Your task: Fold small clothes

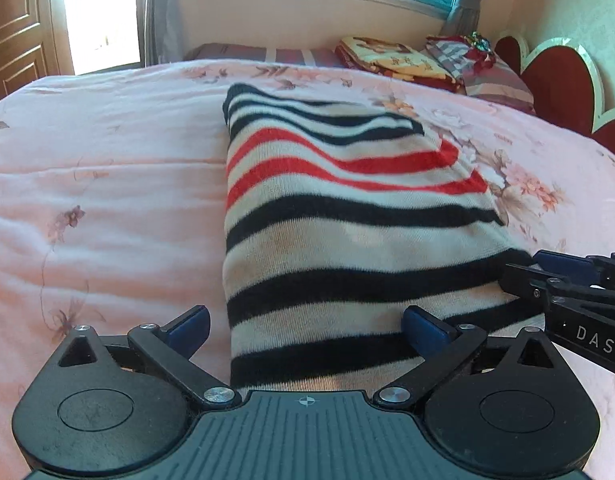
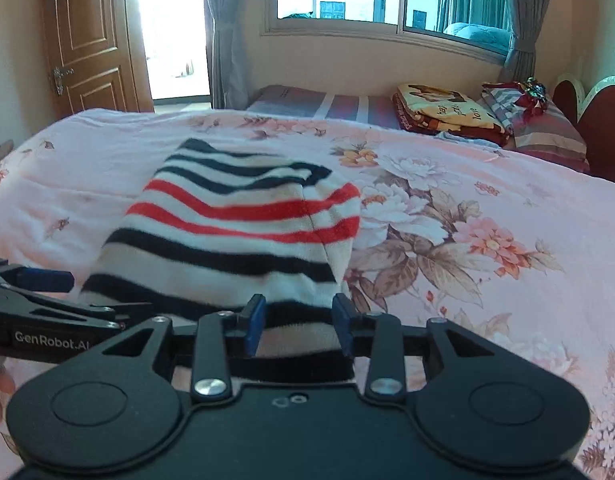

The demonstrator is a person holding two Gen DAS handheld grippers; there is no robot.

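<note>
Jaws first: on our left gripper (image 1: 305, 330) they stand wide, straddling the near hem of the striped garment (image 1: 347, 216) without pressing it; on our right gripper (image 2: 299, 326) they are narrow, flanking a bunch of that hem, and we cannot tell whether the blue pads (image 2: 255, 326) actually pinch it.

From the largest thing down, the pink floral bedspread (image 1: 107, 184) fills both views, and the garment lies on it at frame centre, already narrowed to a long panel running from the lower middle toward the upper middle. A stack of folded blankets (image 2: 439, 114) sits well apart at the upper right.

We judge the step in hand to be gripping the near hem's two corners. To do it well, we should close both grippers through every layer, lift evenly, and carry the hem to the far edge with the stripes kept parallel.
</note>
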